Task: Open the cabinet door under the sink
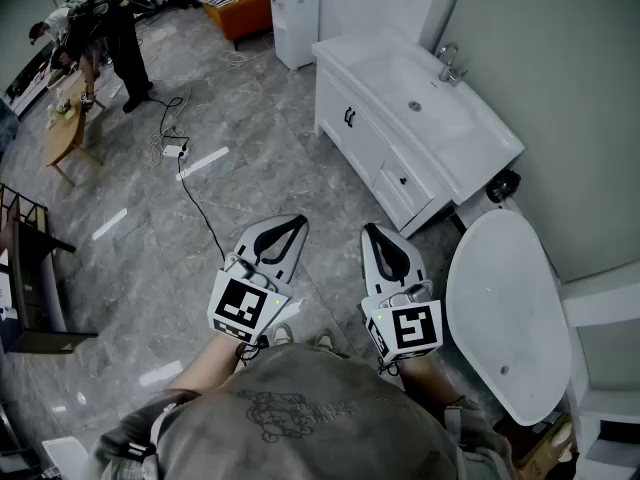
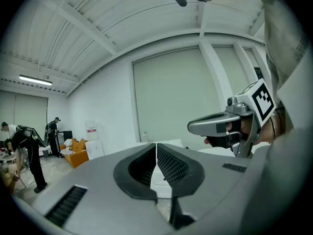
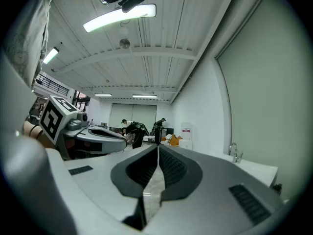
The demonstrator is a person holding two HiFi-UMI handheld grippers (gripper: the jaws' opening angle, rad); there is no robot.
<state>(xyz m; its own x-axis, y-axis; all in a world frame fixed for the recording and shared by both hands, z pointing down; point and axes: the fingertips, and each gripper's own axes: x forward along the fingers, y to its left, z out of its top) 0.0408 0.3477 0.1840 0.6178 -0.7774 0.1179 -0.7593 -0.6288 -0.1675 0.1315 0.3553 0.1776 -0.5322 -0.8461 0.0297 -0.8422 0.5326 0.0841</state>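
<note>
I saw a grey marbled floor [image 1: 250, 168] carrying the white sink cabinet [image 1: 375, 143]. Left of the cabinet, a black cable [image 1: 195, 203] trailed from a power strip [image 1: 176, 149]. Beyond its far end stood a white unit [image 1: 296, 18] and an orange sofa [image 1: 245, 3]. Just off its near end sat a white oval tub [image 1: 510, 308].

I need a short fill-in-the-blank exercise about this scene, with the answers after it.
The doors of the white sink cabinet are ____.
The grey left claw is ____ and empty.
The grey right claw holds ____.
The distant padded sofa is ____ in colour.
Answers: closed; shut; nothing; orange.
</note>
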